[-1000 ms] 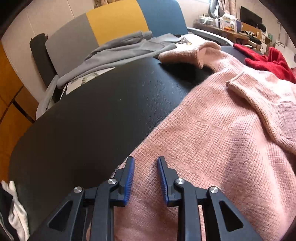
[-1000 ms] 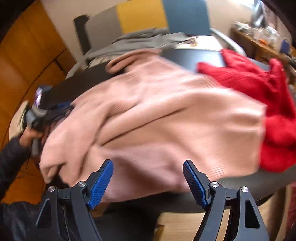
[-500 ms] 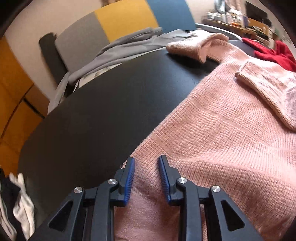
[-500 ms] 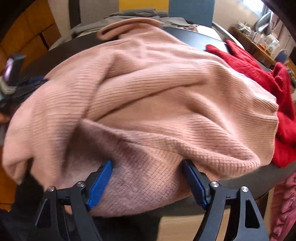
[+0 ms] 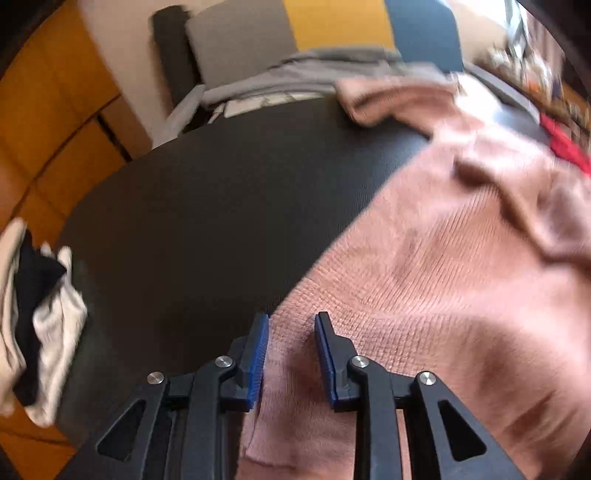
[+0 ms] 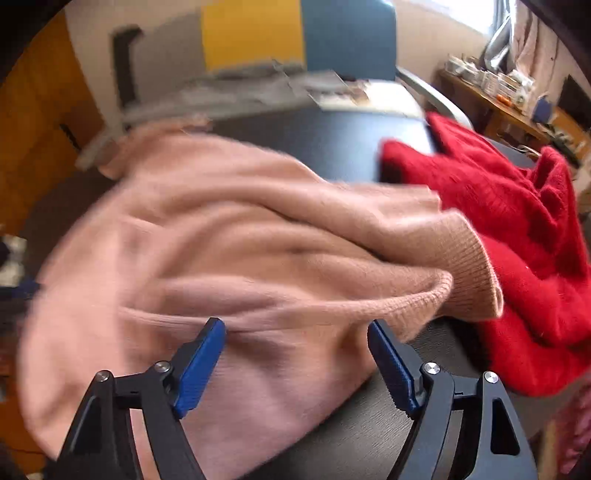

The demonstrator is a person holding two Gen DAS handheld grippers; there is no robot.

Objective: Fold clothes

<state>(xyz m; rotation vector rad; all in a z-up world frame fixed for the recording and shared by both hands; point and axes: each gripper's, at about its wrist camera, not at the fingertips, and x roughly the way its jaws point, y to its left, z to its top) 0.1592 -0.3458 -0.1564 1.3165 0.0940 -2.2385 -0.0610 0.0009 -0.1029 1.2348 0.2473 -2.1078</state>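
The left gripper (image 5: 291,334) has its blue-padded jaws drawn close on a pinch of the pink sweater (image 5: 443,288), nipping the knit at its near edge where the fabric meets the bare black table (image 5: 207,206). A grip that low on the hem looks meant to hold one corner in check while the rest of the garment is worked. The right gripper (image 6: 295,350) stands with its jaws spread wide and nothing between the pads; the sweater's bunched edge lies just ahead of them, so it appears poised to take hold or to press the cloth, and which of the two the view does not settle.

The pink sweater sprawls across the table in soft ridges, one ribbed cuff (image 6: 469,273) lying against a red garment (image 6: 524,236) heaped at the table's right side, another sleeve end (image 5: 373,99) reaching toward the far edge. It lies rumpled, not squared into a fold. Grey clothing (image 5: 295,74) is draped beyond the table, before a backrest (image 5: 332,26) of grey, yellow and blue panels, and a black-and-white bundle (image 5: 40,314) sits at the left rim.

Much is smeared by motion: the far shelf (image 6: 509,92) of small items is unreadable, the sweater's neckline cannot be made out, and how far its lower edge hangs over the table's near side is cut off below the grippers.
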